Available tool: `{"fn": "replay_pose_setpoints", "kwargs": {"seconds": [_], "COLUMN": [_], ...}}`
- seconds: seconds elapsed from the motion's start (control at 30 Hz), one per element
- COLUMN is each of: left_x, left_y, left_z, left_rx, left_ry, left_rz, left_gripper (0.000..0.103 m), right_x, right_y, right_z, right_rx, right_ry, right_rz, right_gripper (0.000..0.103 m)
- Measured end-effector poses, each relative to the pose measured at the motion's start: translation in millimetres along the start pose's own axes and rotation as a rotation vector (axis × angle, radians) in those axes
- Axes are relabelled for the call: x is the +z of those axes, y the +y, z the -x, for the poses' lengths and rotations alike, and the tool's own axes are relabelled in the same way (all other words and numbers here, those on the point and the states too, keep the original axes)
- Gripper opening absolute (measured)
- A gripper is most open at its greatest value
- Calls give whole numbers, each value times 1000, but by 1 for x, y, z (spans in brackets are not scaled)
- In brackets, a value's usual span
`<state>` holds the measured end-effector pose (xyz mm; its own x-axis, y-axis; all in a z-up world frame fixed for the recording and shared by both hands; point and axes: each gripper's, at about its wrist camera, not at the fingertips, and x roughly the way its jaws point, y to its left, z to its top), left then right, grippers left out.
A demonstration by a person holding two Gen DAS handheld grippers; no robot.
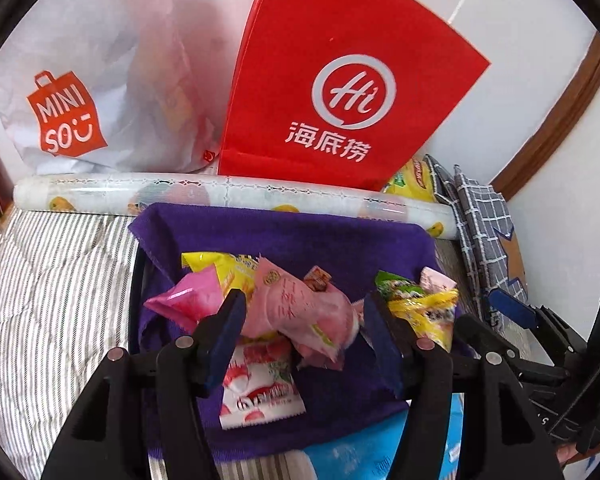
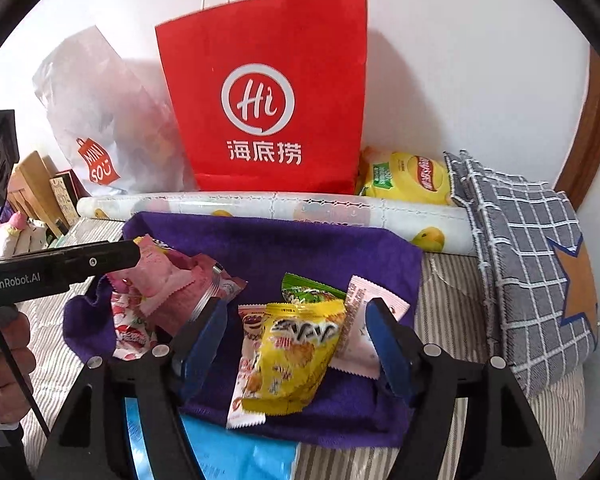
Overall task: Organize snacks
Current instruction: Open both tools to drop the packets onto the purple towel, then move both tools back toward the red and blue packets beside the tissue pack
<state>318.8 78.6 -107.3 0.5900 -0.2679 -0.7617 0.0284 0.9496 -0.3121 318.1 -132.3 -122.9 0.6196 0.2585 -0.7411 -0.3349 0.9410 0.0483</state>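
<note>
The left gripper [image 1: 304, 316] hangs with its blue-padded jaws apart, a pale pink crinkled plastic snack packet [image 1: 300, 312] lying loose between them, nothing pinched. Just beneath it lies a red-and-white lychee-print sachet [image 1: 260, 388]; left of its left finger sits a bright pink foil pouch [image 1: 188, 296]. The right gripper [image 2: 296, 332] stands wide over a yellow glossy snack bag [image 2: 296, 356], its pads clear of it. All rest on a purple terry towel [image 2: 300, 248]. Beyond both grippers stands a red paper carrier bag [image 2: 268, 100].
</note>
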Motion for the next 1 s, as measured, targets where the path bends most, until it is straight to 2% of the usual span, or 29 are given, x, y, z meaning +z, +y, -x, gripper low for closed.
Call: {"fn": "replay_pose_setpoints", "kwargs": {"seconds": [0.2, 0.47, 0.57, 0.73, 0.8, 0.83, 1.0], "left_x": [-14, -52, -69, -91, -100, -104, -127], "left_y": [-14, -26, -28, -27, -26, -25, -23], "left_z": [34, 78, 90, 107, 115, 118, 130], "left_rx": [0, 8, 17, 26, 35, 39, 52], "left_ry": [-22, -30, -31, -31, -33, -33, -31], "left_rz": [-22, -48, -49, -45, -45, -45, -53], "left_gripper": [60, 63, 63, 63, 63, 63, 63], "right_x": [-9, -36, -49, -76, -88, -96, -124], "right_y": [1, 7, 13, 27, 33, 36, 46], "right_z": [39, 90, 101, 113, 116, 116, 113], "right_rx": [-25, -34, -35, -30, -32, -36, -17], "right_ry": [-40, -96, -86, -60, -50, -39, 6], "right_rz": [-19, -38, -36, -24, -16, -12, -31], "right_gripper": [70, 70, 62, 61, 51, 49, 48]}}
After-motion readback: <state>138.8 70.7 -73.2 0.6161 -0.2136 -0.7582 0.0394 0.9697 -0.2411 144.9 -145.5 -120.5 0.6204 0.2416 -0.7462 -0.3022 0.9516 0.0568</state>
